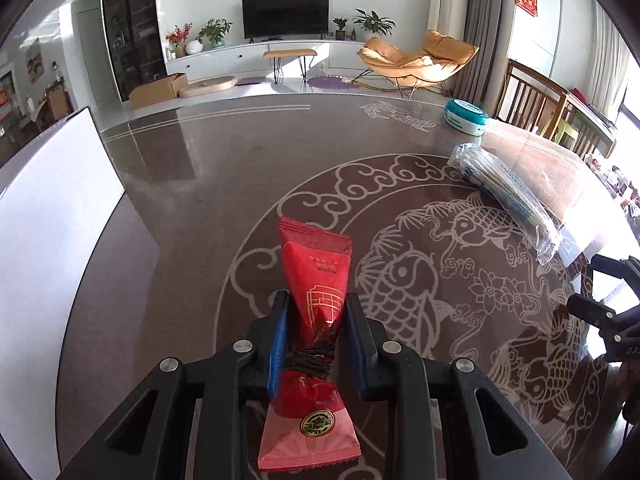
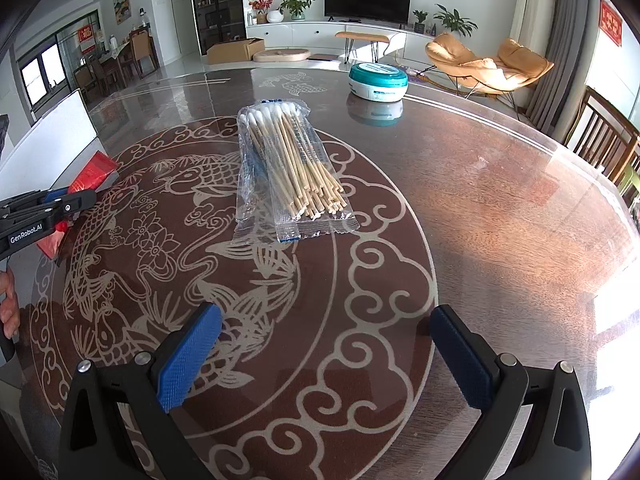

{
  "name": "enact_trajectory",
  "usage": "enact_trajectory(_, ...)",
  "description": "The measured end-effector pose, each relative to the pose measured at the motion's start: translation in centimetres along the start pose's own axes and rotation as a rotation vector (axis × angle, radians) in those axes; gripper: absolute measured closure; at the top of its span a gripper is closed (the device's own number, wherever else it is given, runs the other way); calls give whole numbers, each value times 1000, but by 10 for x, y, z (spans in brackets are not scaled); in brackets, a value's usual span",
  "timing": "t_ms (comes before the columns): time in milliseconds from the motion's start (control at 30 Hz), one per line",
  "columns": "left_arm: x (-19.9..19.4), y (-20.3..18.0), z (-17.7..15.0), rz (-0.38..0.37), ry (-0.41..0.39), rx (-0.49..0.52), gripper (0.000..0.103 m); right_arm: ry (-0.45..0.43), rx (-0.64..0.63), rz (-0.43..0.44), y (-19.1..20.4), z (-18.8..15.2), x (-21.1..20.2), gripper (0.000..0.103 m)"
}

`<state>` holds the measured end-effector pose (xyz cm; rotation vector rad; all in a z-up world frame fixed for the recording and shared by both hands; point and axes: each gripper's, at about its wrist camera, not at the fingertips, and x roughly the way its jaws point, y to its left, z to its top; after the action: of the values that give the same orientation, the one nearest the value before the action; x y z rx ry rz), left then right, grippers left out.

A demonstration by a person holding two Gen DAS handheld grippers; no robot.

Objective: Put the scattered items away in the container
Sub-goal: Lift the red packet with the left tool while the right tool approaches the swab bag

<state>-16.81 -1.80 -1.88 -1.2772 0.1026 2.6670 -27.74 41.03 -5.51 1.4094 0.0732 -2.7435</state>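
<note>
Clenched between the blue pads of the left tool (image 1: 316,336) is a red wrapped packet (image 1: 316,280), gripped at its waist where a dark cord is wound round it. One flat sealed end of the packet sticks out ahead of the fingertips and the other end, bearing a round gold seal, hangs back toward the camera. From the right wrist view the same left tool (image 2: 90,196) sits off to the left of the right tool, with the red packet (image 2: 94,170) showing beyond its tips.

Beneath both tools spreads the surface (image 1: 192,184), a glossy brown top printed with pale fish, flowers and cloud scrolls. A white container (image 1: 52,232) stands to the left of the left tool, its wall rising just beside the packet's side of the surface; its inside cannot be seen.

The right tool (image 2: 326,354) hangs released above the surface, jaws standing wide with nothing between them. Ahead of it, well apart from its fingertips, lies a clear bag of cotton swabs (image 2: 288,172), flat on the surface with the white tips pointing away. From the left wrist view this bag (image 1: 504,196) lies far to the right of the left tool. Farther ahead of the right tool, beyond the bag, sits a round teal and white tub (image 2: 378,80), apart from everything else.
</note>
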Motion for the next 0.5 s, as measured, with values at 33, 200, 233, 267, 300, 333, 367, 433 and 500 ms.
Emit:
enact_trajectory(33,-6,0,-8,2,0,-7,77,0,0,0,0,0,0,0)
enact_trajectory(200,-28,-2,-35,16,0,-3,77,0,0,0,0,0,0,0)
enact_trajectory(233,-31,-2,-39,16,0,-5,77,0,0,0,0,0,0,0)
enact_trajectory(267,-33,-2,-42,16,0,-7,77,0,0,0,0,0,0,0)
enact_trajectory(300,-35,-2,-44,15,0,-10,77,0,0,0,0,0,0,0)
enact_trajectory(333,-36,-2,-46,14,0,-12,77,0,0,0,0,0,0,0)
enact_trajectory(367,-37,-1,-46,12,0,-14,77,0,0,0,0,0,0,0)
enact_trajectory(433,-37,0,-46,12,0,-15,76,0,0,0,0,0,0,0)
enact_trajectory(500,-36,-4,-46,26,1,-2,75,0,0,0,0,0,0,0)
